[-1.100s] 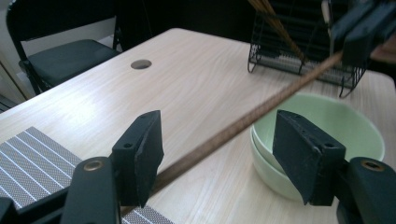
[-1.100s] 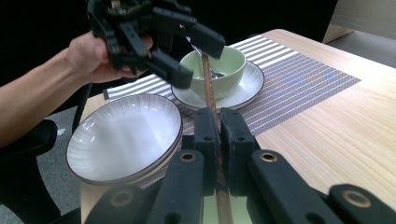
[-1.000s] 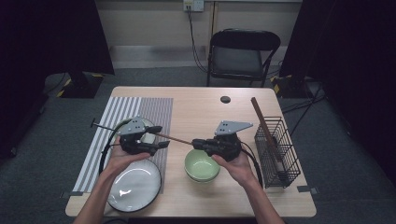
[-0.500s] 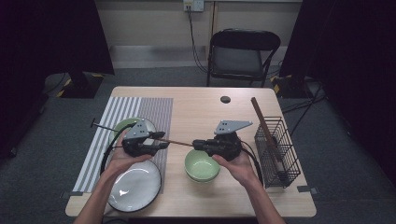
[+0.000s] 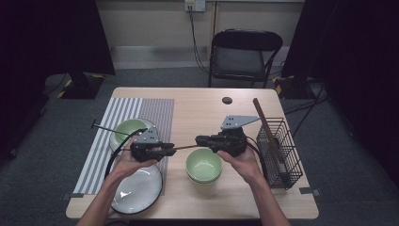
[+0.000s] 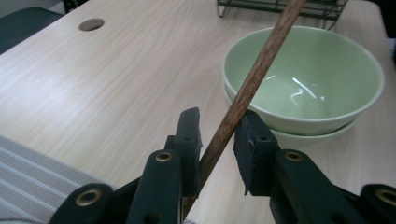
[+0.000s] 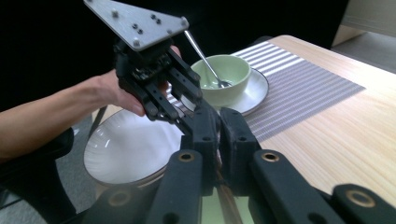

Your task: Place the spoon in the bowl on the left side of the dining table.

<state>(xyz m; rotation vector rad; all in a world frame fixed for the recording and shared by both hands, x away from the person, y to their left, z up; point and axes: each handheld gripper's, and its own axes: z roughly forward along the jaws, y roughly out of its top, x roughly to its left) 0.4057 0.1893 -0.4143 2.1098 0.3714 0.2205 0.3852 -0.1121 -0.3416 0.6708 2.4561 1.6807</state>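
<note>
A person at a pale wooden worktop (image 5: 197, 106) holds a slim brown wooden stick (image 6: 252, 84), apparently a chopstick, level in the air between two hand-held tools, above the gap between the plates at left and a green bowl (image 5: 203, 165) near the middle. The right tongs (image 5: 200, 141) are pressed together, pinching one end of the stick. The left tongs (image 5: 170, 149) have just been closing around the other end: in the left gripper view the stick runs between the black pads (image 6: 189, 140), touching one jaw with a sliver of space beside the other, so the pinch looks not quite made.

The stick looks light, stiff and smooth, likely to swivel or slide if taken only at its tip; a hold a little way in from the end, square across the pads, seems safest.

The green bowl sits nested in another, just below the stick's span. On the striped placemat (image 5: 122, 127) at far left, a second green bowl (image 7: 219, 74) with a metal spoon (image 7: 205, 58) stands on a white plate, and a larger white plate (image 5: 136, 190) lies at the near left. A black wire basket (image 5: 280, 150) at the right edge holds another long wooden stick (image 5: 266, 129) leaning in it. The bowls below and the two tools' closeness leave little room to turn.
</note>
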